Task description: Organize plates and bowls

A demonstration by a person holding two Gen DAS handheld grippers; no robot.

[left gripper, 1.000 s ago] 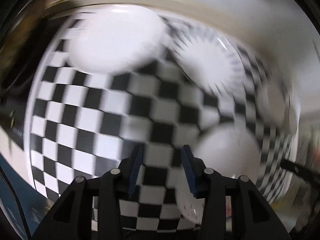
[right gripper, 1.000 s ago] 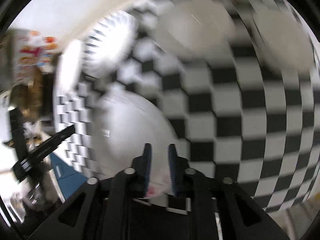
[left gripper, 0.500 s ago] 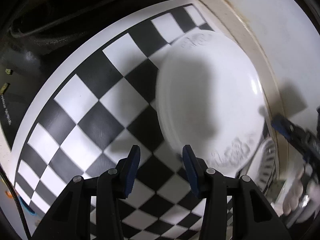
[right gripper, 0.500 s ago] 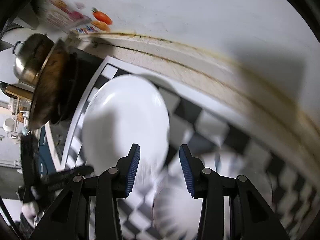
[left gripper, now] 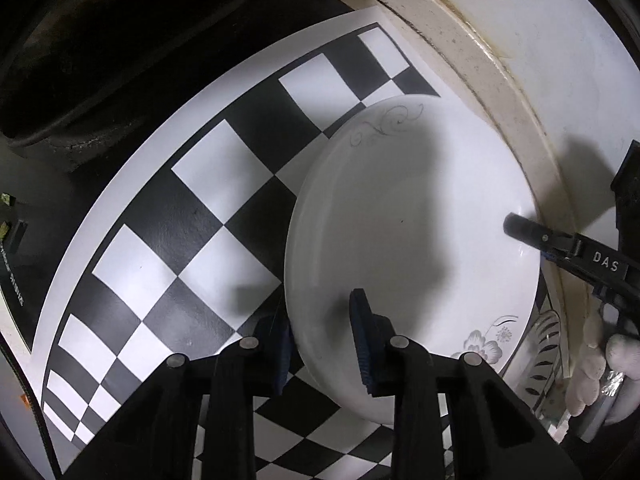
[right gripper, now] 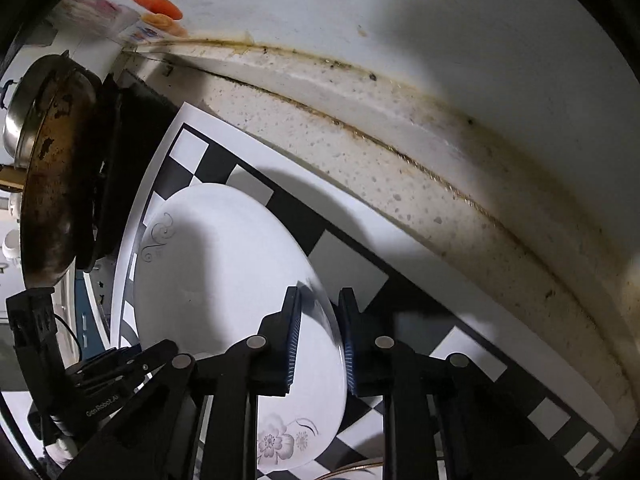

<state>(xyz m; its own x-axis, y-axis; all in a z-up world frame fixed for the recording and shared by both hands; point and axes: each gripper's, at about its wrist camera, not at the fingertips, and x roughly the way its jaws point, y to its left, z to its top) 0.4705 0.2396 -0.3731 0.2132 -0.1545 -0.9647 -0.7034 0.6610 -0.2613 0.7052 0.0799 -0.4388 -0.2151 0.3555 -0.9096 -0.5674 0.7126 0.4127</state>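
You had the left gripper [left gripper: 322, 344] straddling the near rim of the round white floral-print plate [left gripper: 408, 248], jaws wide. Your right gripper [right gripper: 318, 344] bracketed the opposite rim, narrower, over the black-and-white checkered mat [left gripper: 192, 216]; grip contact unclear.

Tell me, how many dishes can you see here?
2. A white plate lies on the checkered mat between both tools; a striped-rim dish peeks out past its edge. Others may be hidden.

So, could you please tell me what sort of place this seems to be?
Most likely a home kitchen counter: a worn frying pan beside a steel pot, a stained backsplash seam, and a white plate on a checkered mat.
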